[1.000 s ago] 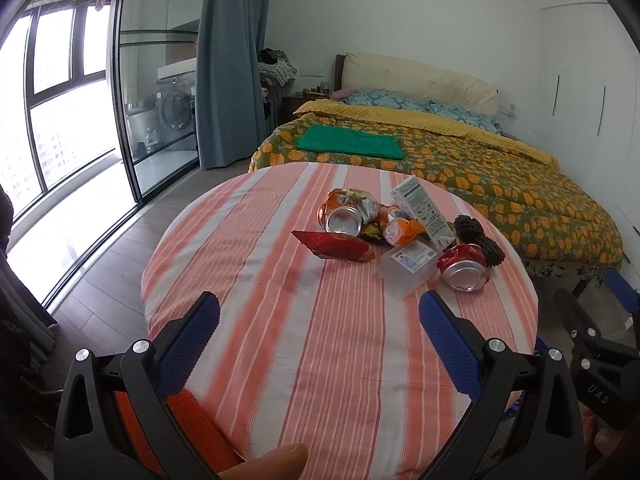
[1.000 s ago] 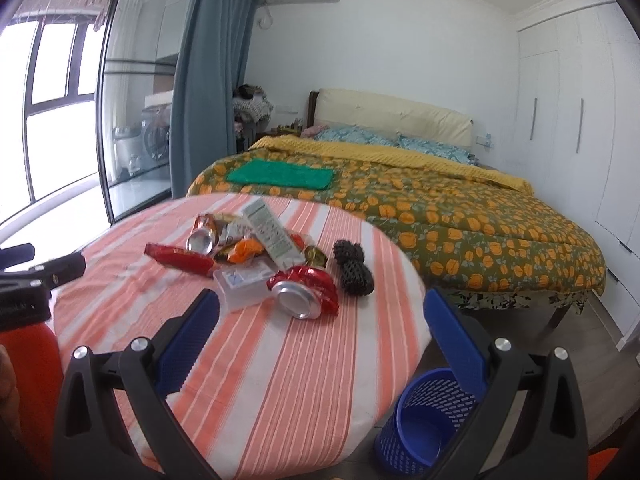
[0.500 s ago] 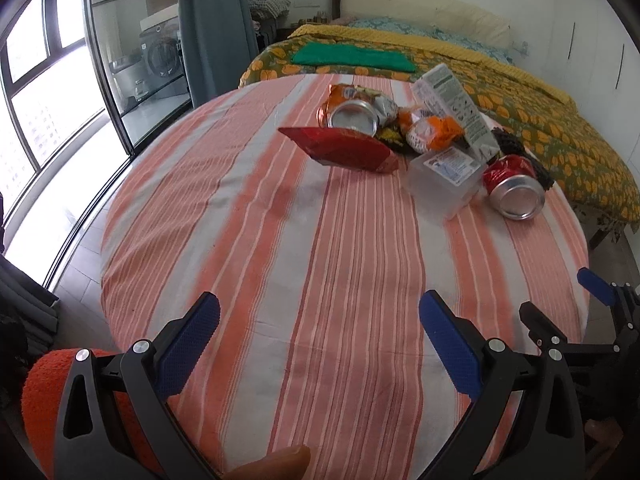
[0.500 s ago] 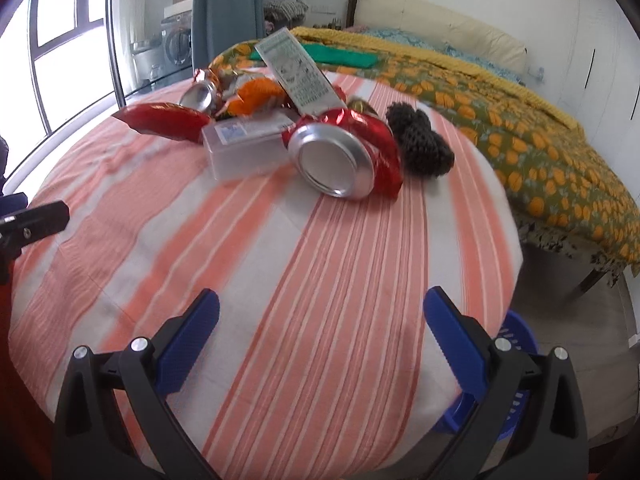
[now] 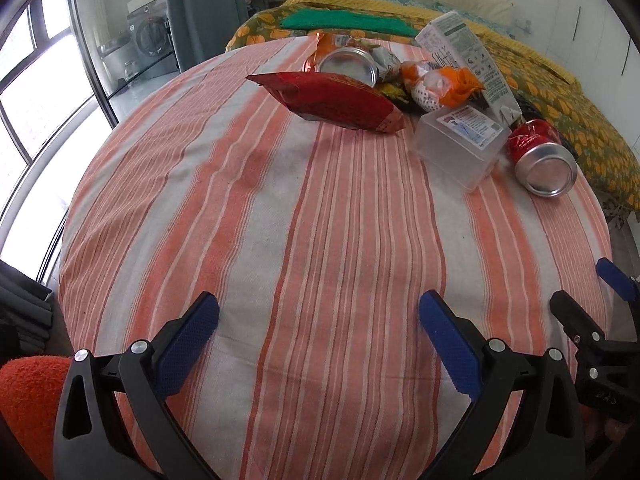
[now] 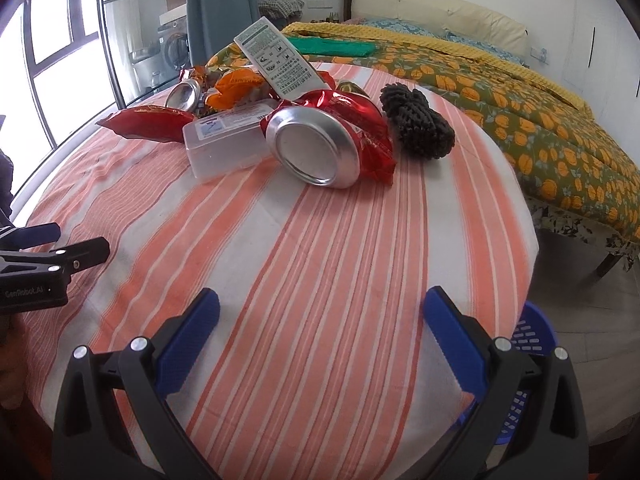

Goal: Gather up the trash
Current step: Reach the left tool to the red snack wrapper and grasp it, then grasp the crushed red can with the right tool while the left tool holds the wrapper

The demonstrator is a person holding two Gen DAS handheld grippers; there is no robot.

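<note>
Crushed aluminium is what the nearest piece of trash is made of: a red can (image 6: 332, 140) lies on its side on the striped table (image 6: 320, 260), at about 12 o'clock from the right gripper (image 6: 320, 320), its silver base turned toward that camera. It is judged to be light, thin-walled and easily dented further, with a smooth base that would slip; a hold across the crumpled red body, not the round end, would probably be surest.

Touching it at 9 o'clock is a clear plastic box (image 6: 228, 144), likely stiff but slick and wide for the jaws, so an edge or a short side would be taken. Behind are seen a red snack bag (image 5: 336, 100), a second can (image 5: 348, 66), orange wrappers (image 5: 444, 82) and a tilted carton (image 6: 280, 64); these are judged soft or light and apt to crumple, and could be pinched anywhere. A dark knitted bundle (image 6: 418, 126) lies just beside the can at 3 o'clock.

Both grippers are spread wide and hold nothing; the left gripper (image 5: 320, 340) hovers over bare cloth, well apart from the pile. A blue basket (image 6: 528, 336) is seen on the floor beyond the table edge at 4 o'clock.
</note>
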